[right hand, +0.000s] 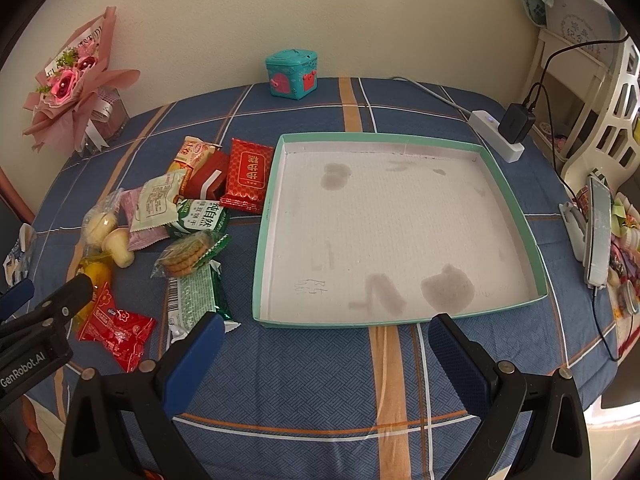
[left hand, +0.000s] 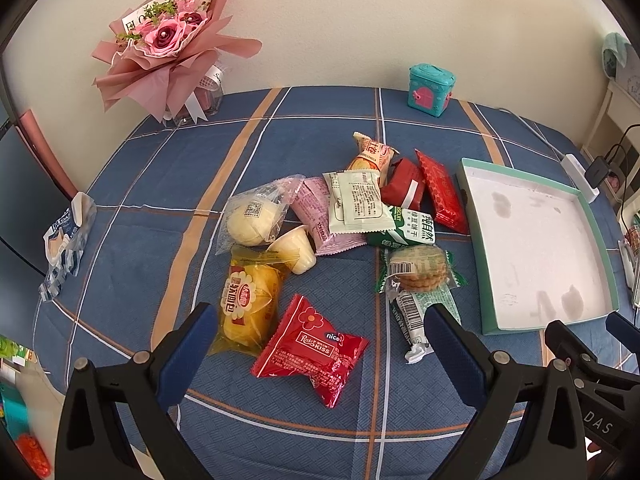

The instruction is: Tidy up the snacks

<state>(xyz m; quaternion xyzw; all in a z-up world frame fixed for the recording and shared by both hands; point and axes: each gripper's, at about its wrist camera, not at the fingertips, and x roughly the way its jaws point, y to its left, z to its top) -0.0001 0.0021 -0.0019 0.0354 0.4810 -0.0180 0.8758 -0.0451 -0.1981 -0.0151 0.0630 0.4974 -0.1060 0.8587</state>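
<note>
Snacks are lying heaped on the blue plaid tablecloth [left hand: 168, 184], just left of the shallow cardboard tray [right hand: 516, 196], and you're looking at a start: the tray's stained white floor is holding nothing, so by my reading no packet is sorted yet.

Going down in size, the tray is square, mint-rimmed and low-walled. Next, the glossy yellow bread bag [left hand: 248, 304] is sitting puffy and soft near your left gripper [left hand: 320, 340]. That gripper is hovering with its jaws spread wide, gripping nothing, and the crinkly red foil packet [left hand: 310, 350] is lying right between its blue pads. Your right gripper [right hand: 326, 354] is gaping just as wide and empty, poised over the tray's near rim. The green biscuit wrapper [right hand: 196, 300] is lying long and flat near the tray's corner. Smallest, the little cream jelly cup [left hand: 294, 250] is tipped on its side.

You're likely wanting the red packet next: it's slippery film, so you'll be needing a pinch across its sealed edge, gently.
</note>
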